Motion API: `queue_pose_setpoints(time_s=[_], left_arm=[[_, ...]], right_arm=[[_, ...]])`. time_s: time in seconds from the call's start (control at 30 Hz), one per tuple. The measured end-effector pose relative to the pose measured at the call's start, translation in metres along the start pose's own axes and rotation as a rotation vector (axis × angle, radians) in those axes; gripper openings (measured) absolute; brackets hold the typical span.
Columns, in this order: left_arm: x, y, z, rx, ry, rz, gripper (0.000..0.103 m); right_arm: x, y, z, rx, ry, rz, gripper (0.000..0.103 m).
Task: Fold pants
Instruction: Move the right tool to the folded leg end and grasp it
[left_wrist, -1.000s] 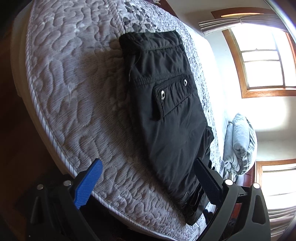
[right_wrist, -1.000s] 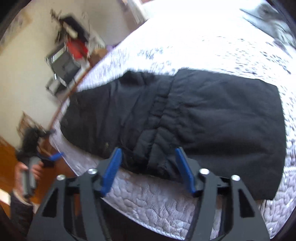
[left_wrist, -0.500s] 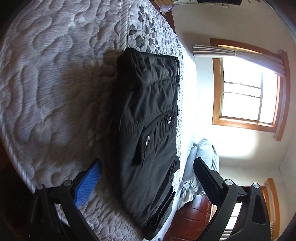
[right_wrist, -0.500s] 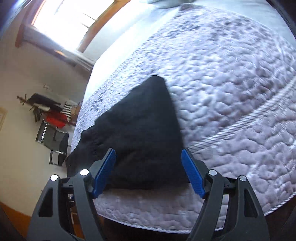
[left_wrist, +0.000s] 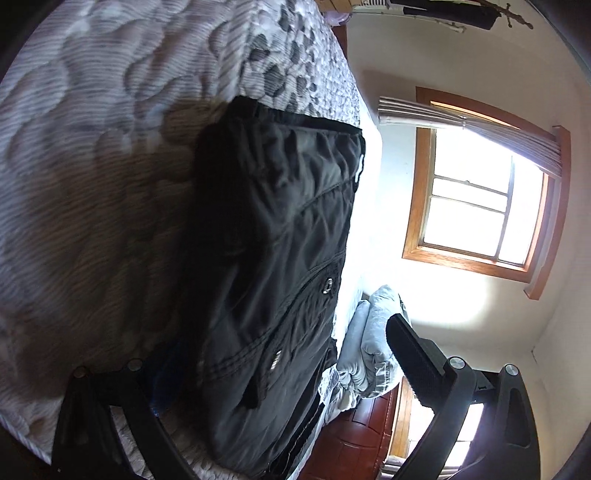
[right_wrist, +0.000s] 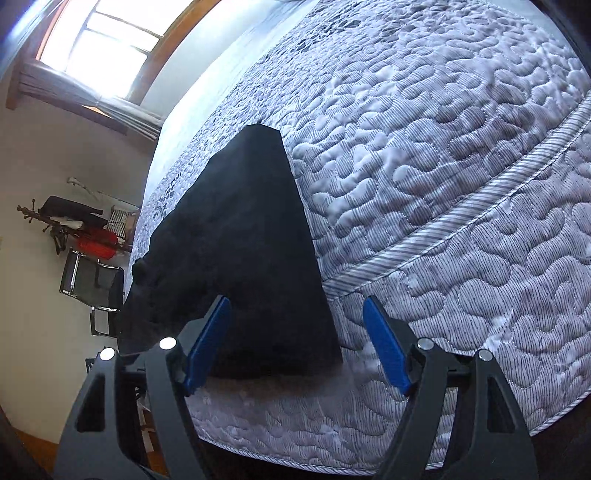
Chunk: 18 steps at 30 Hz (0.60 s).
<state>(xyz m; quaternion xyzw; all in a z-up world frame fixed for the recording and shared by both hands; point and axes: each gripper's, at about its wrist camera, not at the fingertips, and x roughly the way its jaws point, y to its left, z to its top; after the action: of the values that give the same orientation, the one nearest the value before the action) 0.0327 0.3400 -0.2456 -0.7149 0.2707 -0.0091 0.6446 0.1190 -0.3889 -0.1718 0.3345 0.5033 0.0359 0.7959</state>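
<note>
Black pants (left_wrist: 280, 229) lie folded lengthwise on the quilted grey mattress (left_wrist: 92, 166), with a snap-button pocket flap facing up. My left gripper (left_wrist: 284, 369) is open wide and low over their near end. The cloth lies between its fingers, and the left finger sits in shadow beside the fabric's edge. In the right wrist view the same pants (right_wrist: 243, 236) appear as a dark wedge. My right gripper (right_wrist: 297, 347) is open over their near corner, close to the mattress (right_wrist: 443, 147) edge, and its blue pads (right_wrist: 388, 347) touch nothing.
A pile of pale blue-grey clothes (left_wrist: 373, 332) lies on the bed beyond the pants. A wood-framed window (left_wrist: 480, 206) is in the wall behind. A black chair (right_wrist: 92, 280) and a coat rack (right_wrist: 66, 218) with red fabric stand past the bed's far side.
My left gripper sank and rolled closer to the pants, which now fill the gap between its fingers. My right gripper swung from the pants' middle to their corner, and its jaws widened.
</note>
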Motion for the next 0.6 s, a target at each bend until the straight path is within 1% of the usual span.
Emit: queue_pose_setpoints(time_s=[0.17,0.3,0.5,0.6], left_arm=[[0.011,-0.008,0.001,0.044,0.013,-0.046,0.099],[0.021,-0.006,0.003,0.055,0.022,-0.007,0.099],[0.035,-0.019,0.001,0.075,0.042,0.093,0.099],[0.038,-0.021,0.002,0.066,0.039,0.109,0.099]], right_arm=[[0.004,0.004,0.005,0.001,-0.003,-0.006,0.075],[0.005,0.005,0.005,-0.010,-0.001,-0.017,0.075],[0.008,0.005,0.008,-0.005,0.000,-0.021,0.076],[0.007,0.004,0.008,-0.004,-0.003,-0.017,0.076]])
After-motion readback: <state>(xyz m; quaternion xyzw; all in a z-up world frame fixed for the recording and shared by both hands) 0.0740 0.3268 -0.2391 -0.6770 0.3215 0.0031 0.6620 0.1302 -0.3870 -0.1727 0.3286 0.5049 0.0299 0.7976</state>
